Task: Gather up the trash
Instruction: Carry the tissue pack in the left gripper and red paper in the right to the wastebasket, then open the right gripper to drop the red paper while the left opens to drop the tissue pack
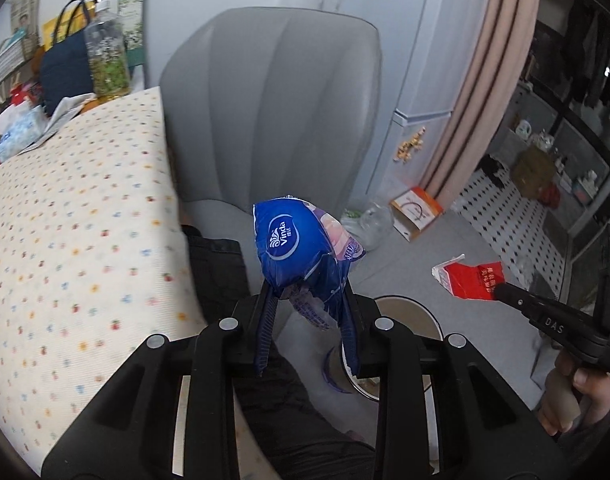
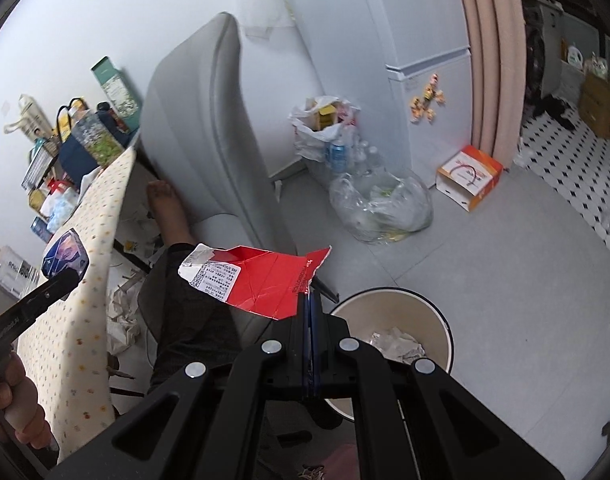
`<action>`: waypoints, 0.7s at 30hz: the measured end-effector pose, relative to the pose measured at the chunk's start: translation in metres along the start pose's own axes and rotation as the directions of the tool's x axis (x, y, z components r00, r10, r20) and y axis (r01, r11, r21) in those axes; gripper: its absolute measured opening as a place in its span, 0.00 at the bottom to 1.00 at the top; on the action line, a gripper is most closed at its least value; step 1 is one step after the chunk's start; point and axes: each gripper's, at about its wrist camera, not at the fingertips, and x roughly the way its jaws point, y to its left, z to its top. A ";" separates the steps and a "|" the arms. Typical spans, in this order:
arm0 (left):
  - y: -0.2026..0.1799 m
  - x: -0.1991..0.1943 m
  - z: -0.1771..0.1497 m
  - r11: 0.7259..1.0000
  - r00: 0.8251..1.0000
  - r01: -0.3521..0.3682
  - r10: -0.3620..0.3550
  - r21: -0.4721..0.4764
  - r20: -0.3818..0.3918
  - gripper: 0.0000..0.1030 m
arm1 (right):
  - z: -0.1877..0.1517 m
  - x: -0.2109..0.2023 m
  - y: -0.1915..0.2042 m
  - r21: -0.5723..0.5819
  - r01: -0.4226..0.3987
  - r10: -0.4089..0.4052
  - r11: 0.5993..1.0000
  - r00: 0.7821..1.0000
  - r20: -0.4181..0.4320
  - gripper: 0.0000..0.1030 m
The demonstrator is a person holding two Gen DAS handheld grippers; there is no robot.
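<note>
Black plastic linkage w/ silver rivets fills the bottom of both views. Your left gripper [image 1: 307, 296] sits lower centre of the left wrist view, blue ribbed fingers [image 1: 265, 320] part-way apart and pinched on the crinkled neck of a blue tissue wrapper [image 1: 295, 240]. It's glossy film with a white logo, puffed up into a rounded bulb above the tips.

Your right gripper [image 2: 309, 300], centre-bottom of the right wrist view, has its jaws fully together, clamping the torn edge of a red paper carton piece [image 2: 261, 280]. That piece is flat, creased and matte, with a white printed label at its left end; it sticks out to the left of the tips.

Both grippers tilt steeply downward. Waste bin [image 2: 433, 312], round, cream w/ dark rim, sits just right of the right gripper's tips, w/ crumpled white paper inside. In the left view it's behind the left gripper's fingers.

Your right hand [image 1: 573, 396] is at the right edge of the left view, wrapped round the handle; your left hand [image 2: 13, 396] is at the lower left of the right view.

Grey padded chair [image 1: 273, 100] upper centre; dotted woven tablecloth [image 1: 73, 240] left; clear plastic bag [image 2: 385, 204] on the grey floor.
</note>
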 end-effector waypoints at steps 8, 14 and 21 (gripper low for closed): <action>-0.014 0.017 -0.003 1.000 0.999 0.008 -0.007 0.017 -0.036 0.28 | -0.001 0.023 -0.028 0.068 0.018 -0.016 0.998 0.999 -0.027 0.06; -0.019 0.018 -0.004 1.000 0.999 0.016 -0.015 0.024 -0.041 0.28 | -0.006 0.020 -0.041 0.116 0.033 -0.032 0.993 0.999 -0.007 0.61; -0.033 0.031 -0.004 0.998 0.996 0.051 -0.048 0.049 -0.073 0.29 | -0.005 0.004 -0.051 0.131 0.048 -0.051 0.990 0.998 0.023 0.66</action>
